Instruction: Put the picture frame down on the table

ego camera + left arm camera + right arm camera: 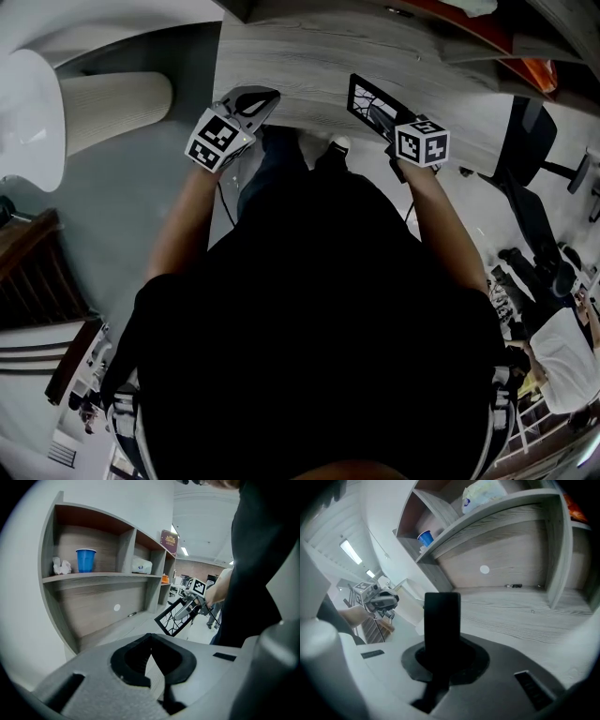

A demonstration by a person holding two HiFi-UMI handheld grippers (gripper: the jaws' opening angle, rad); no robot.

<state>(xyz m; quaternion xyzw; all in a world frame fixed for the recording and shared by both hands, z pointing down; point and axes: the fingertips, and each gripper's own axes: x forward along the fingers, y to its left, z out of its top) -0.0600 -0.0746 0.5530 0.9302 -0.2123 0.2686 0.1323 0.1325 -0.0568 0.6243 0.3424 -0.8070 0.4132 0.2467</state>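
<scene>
The picture frame [367, 98] is a black rectangle with a crack-like pattern on its pane. My right gripper [380, 114] is shut on one side of it and holds it tilted over the near part of the grey wooden table [309, 56]. In the left gripper view the frame [174, 619] hangs in the air on the right gripper [194, 603]. In the right gripper view the frame [442, 616] shows edge-on as a dark slab between the jaws. My left gripper [262, 98] sits at the table's near edge to the left, shut and holding nothing.
A curved shelf unit at the table's back holds a blue cup [86, 560], a white bag [141, 566] and an orange thing [534, 70]. A beige ribbed cylinder [112, 108] stands left of the table. An office chair [525, 141] is at the right.
</scene>
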